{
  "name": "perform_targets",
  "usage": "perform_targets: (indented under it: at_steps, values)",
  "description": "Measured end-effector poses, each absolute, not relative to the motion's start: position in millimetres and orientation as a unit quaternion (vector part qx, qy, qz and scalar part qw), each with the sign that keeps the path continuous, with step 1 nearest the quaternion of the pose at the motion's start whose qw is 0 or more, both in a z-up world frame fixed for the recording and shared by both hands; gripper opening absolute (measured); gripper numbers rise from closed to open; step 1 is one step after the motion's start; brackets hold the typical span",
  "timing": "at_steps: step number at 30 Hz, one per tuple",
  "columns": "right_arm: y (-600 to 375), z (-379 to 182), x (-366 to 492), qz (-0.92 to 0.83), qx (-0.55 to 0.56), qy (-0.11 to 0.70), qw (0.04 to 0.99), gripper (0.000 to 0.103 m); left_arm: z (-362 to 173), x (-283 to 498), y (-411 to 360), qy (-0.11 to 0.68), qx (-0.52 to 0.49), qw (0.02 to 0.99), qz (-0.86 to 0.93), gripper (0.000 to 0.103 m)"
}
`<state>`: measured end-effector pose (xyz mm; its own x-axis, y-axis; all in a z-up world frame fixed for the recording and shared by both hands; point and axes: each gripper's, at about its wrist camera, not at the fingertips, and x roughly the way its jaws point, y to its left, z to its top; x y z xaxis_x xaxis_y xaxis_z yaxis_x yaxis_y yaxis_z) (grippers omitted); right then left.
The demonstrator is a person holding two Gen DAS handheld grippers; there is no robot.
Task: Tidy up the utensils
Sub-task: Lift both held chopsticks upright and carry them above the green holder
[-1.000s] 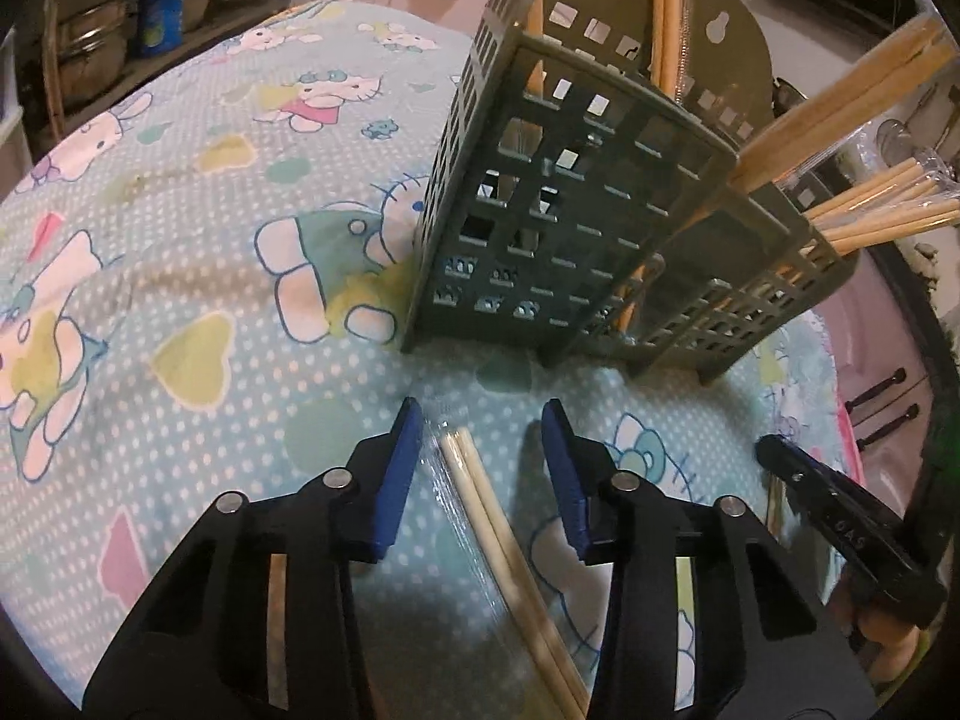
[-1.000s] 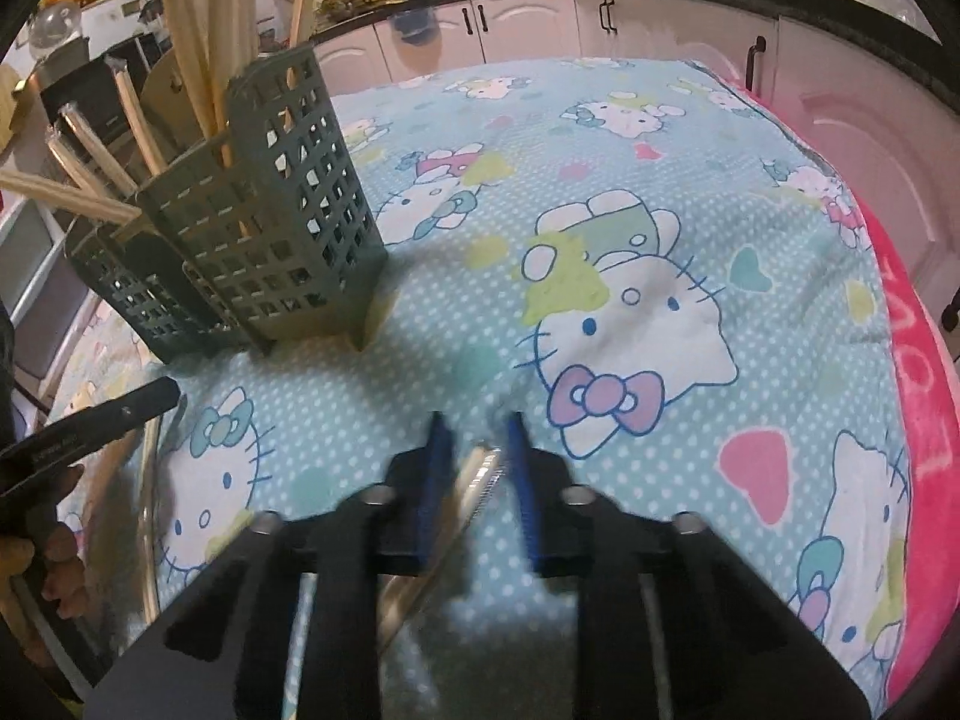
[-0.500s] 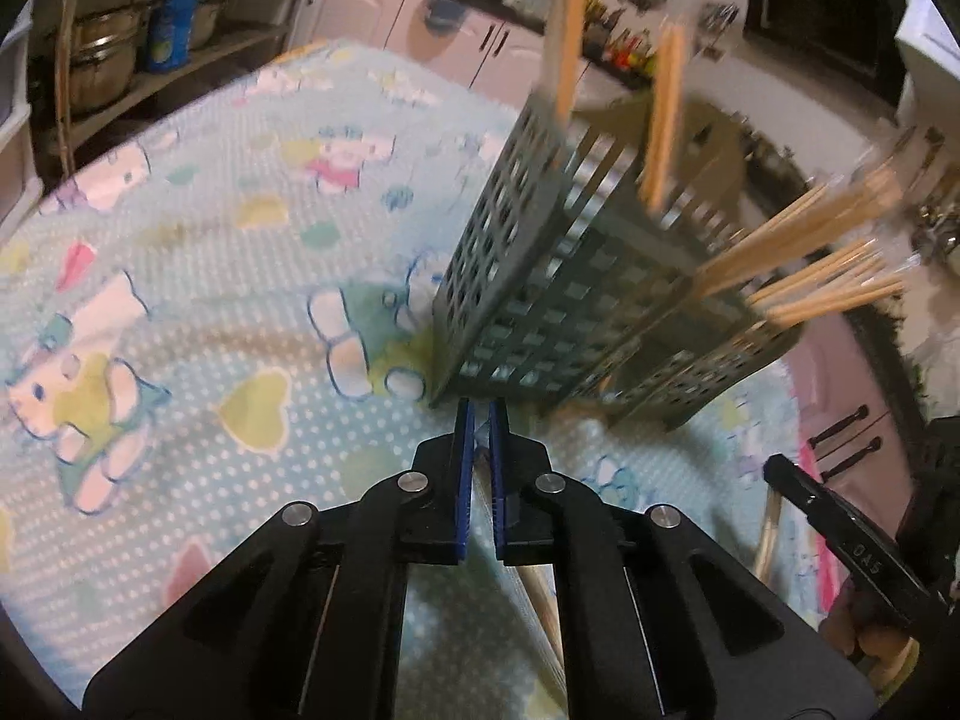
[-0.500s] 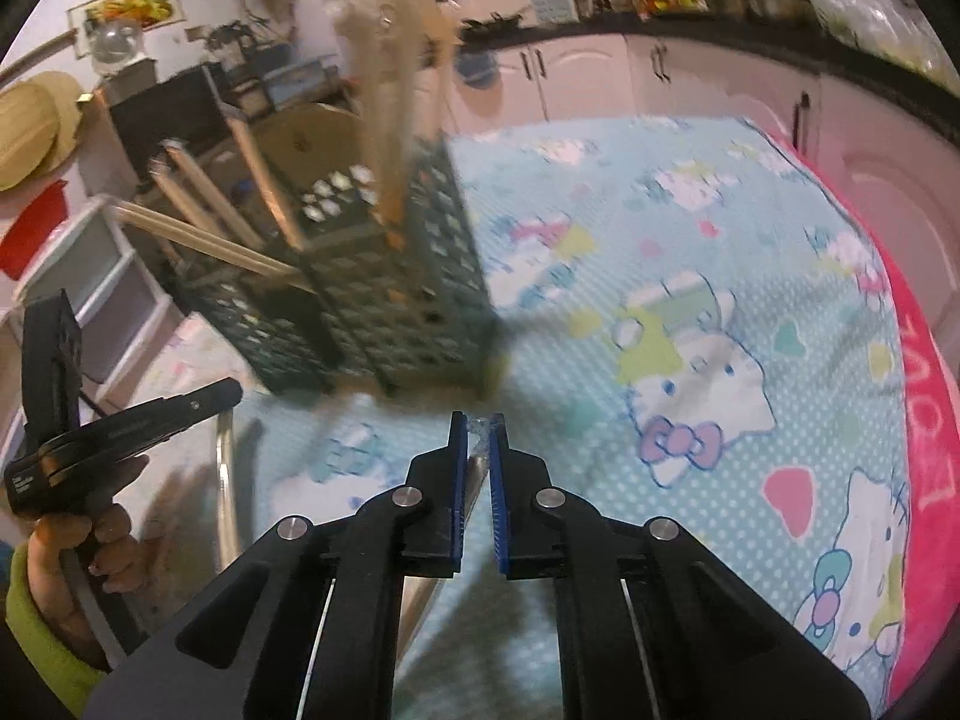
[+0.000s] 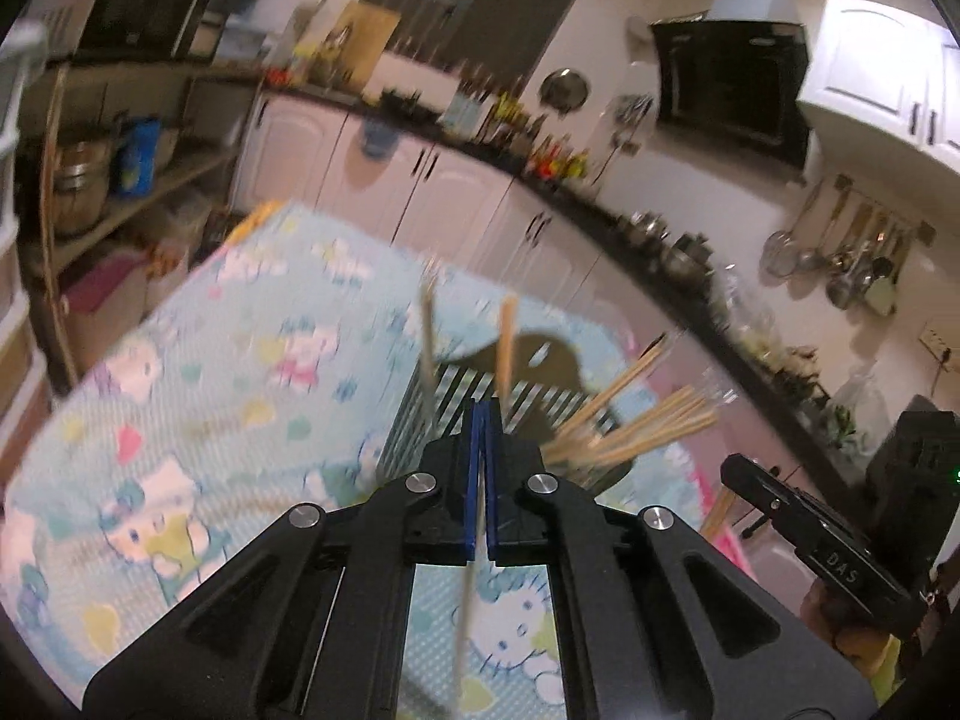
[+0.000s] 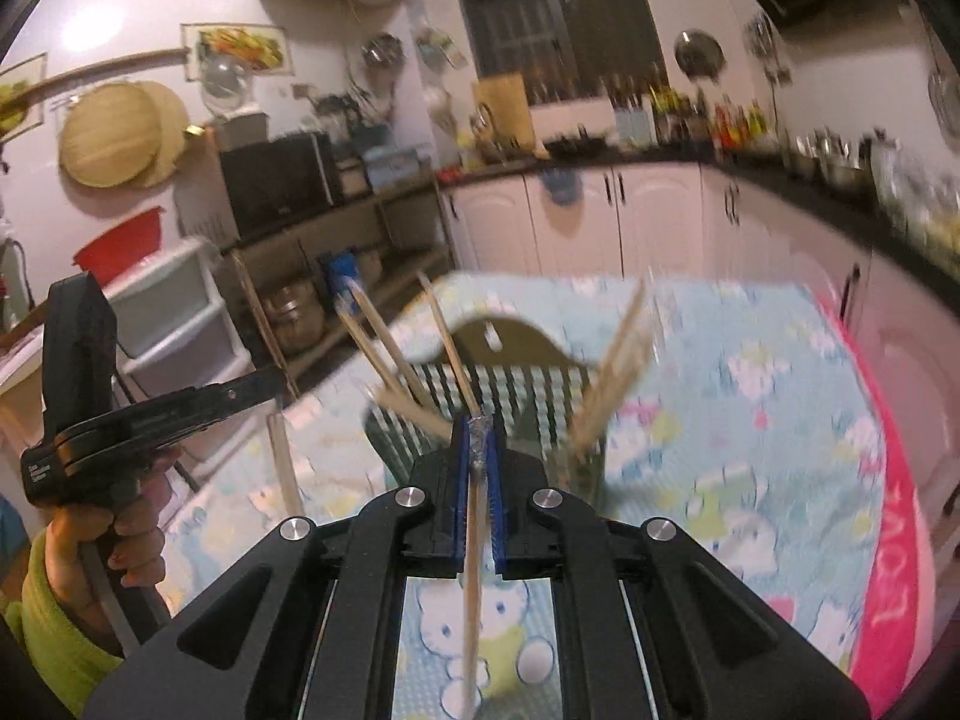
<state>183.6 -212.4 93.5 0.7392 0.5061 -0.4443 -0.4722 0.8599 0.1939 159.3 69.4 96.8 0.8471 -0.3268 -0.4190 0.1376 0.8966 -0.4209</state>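
My left gripper [image 5: 482, 420] is shut on a wrapped pair of chopsticks [image 5: 467, 612] that hangs down below the pads. My right gripper [image 6: 478, 429] is shut on another wrapped pair of chopsticks [image 6: 473, 576], its wrapper tip showing between the pads. Both are raised above the table, just in front of the grey-green slotted utensil holder [image 5: 528, 387], which also shows in the right wrist view [image 6: 516, 384]. Several chopsticks [image 5: 636, 426] stand and lean in its compartments [image 6: 612, 378]. The views are blurred.
The table wears a light blue Hello Kitty cloth [image 5: 198, 396] with a pink edge on the right [image 6: 894, 540]. White kitchen cabinets [image 6: 636, 222] and a shelf with pots [image 5: 78, 192] stand behind. The left gripper's handle and hand show in the right wrist view [image 6: 102, 456].
Both grippers shut on wrapped chopstick pairs lying on the cloth, then lifted them up off the table and tilted upward toward the holder's top.
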Motion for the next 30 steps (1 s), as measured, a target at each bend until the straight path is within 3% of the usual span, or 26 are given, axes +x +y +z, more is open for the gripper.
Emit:
perform_targets:
  at_steps: [20, 30]
  values:
    - [-203.7, 189.5, 197.6, 0.261, 0.033, 0.13, 0.956, 0.006, 201.8, 159.5, 66.9, 0.142, -0.166, 0.963, -0.158, 0.0]
    - [-190.1, 207.9, 223.8, 0.252, 0.018, 0.106, 0.962, 0.006, 223.9, 190.4, 58.4, 0.127, -0.157, 0.966, -0.161, 0.0]
